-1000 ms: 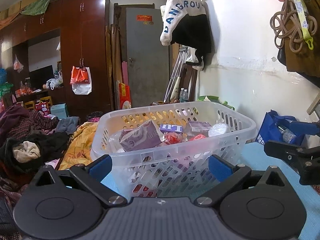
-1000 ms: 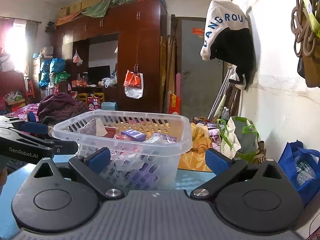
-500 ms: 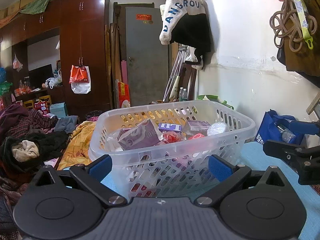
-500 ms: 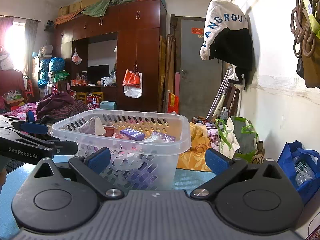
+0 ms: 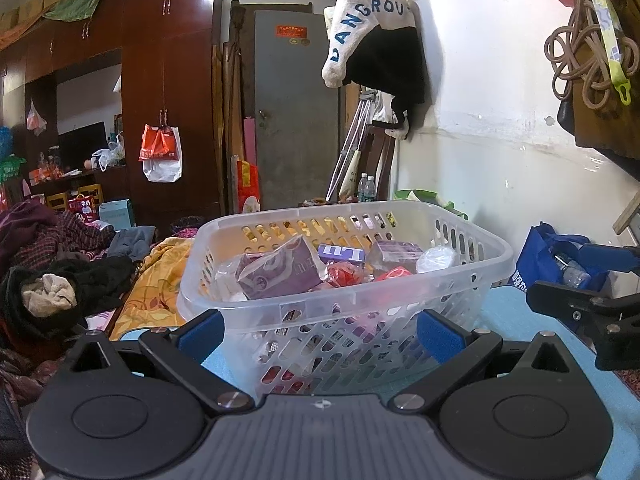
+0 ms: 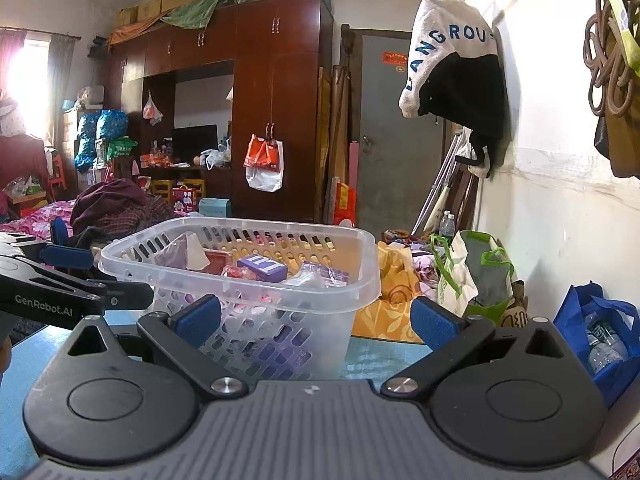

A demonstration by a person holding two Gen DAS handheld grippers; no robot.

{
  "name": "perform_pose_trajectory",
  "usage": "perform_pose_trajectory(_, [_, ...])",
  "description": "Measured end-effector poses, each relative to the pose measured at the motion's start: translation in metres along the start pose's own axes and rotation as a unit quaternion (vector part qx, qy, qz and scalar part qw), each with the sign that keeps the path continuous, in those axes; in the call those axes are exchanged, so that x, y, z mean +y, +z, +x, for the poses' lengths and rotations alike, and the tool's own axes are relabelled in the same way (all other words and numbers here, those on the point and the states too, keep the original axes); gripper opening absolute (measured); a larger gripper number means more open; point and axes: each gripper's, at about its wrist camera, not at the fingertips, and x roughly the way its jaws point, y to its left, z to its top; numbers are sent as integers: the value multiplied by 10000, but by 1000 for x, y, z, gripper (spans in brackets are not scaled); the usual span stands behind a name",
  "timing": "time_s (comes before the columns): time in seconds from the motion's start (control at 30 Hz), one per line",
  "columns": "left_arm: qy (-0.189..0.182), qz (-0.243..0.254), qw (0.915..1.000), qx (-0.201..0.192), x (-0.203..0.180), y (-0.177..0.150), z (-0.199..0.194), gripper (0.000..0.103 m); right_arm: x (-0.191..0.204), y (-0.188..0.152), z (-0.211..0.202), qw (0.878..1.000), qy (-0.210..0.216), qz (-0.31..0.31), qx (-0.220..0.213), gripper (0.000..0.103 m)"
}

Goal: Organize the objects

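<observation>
A clear plastic basket (image 5: 400, 296) (image 6: 320, 292) with slotted walls stands on a blue table top (image 5: 508, 312) (image 6: 376, 356). Inside lie several small packets, among them a purple tissue pack (image 5: 280, 270) and a purple box (image 5: 342, 253) (image 6: 262, 267). My left gripper (image 5: 318, 330) is open right in front of the basket, its blue pads on either side of the near wall without touching. My right gripper (image 6: 316, 320) is open too, facing the basket's right corner. Each gripper shows at the edge of the other's view.
A white wall runs along the right with a hanging jacket (image 5: 372, 36), ropes (image 5: 580, 60) and a blue bag (image 5: 556, 256) with bottles. Behind the table lie piles of clothes (image 5: 60, 276), a yellow blanket (image 5: 152, 284), a green bag (image 6: 476, 276) and a dark wardrobe (image 5: 168, 92).
Both views have crept slightly toward the basket, which sits a little lower and nearer. Both grippers stay open; nothing was taken or let go.
</observation>
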Motion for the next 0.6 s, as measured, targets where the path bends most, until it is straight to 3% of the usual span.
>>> perform_pose_trajectory(0.6, [-16,1,10000,-29,-3,6,-4,103,-3,4,2,10000,-78,32,47,103])
